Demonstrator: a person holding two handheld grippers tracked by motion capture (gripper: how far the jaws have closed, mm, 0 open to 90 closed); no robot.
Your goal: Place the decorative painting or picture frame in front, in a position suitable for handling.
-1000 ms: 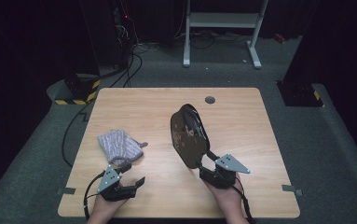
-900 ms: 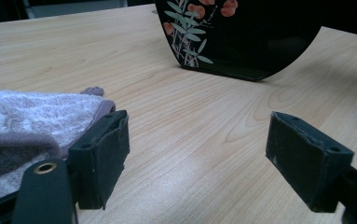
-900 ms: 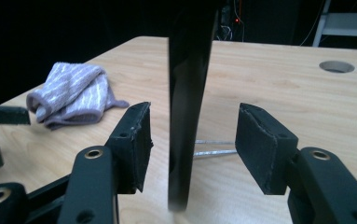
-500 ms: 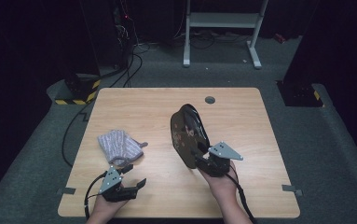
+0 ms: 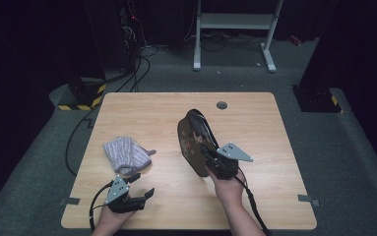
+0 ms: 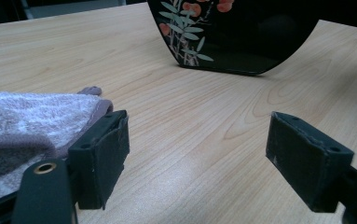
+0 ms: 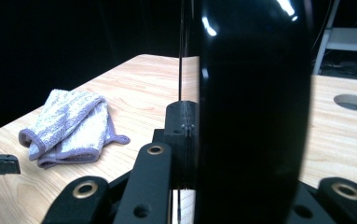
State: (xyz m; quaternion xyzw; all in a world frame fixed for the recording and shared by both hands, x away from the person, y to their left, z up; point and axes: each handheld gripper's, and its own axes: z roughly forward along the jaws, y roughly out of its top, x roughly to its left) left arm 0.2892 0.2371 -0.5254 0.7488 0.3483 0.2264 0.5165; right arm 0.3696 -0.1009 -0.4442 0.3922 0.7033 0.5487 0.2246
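Observation:
A black lacquered plate with a leaf and flower pattern stands on edge at the middle of the table. My right gripper grips its near rim. The jaws have just been closing, and in the right gripper view a pad presses flat against the plate. A folded grey-purple cloth lies to the left. My left gripper rests just in front of it, open, with bare wood between its jaws. The cloth touches the outside of its left jaw, and the plate stands beyond.
A round cable hole sits near the table's far edge. On the floor behind are a white metal stand, loose cables and a yellow-black striped block. Bare wood lies to the right of the plate.
My right gripper has moved forward and left against the plate's near rim and its jaws have closed on it. The left gripper and the cloth have kept still.

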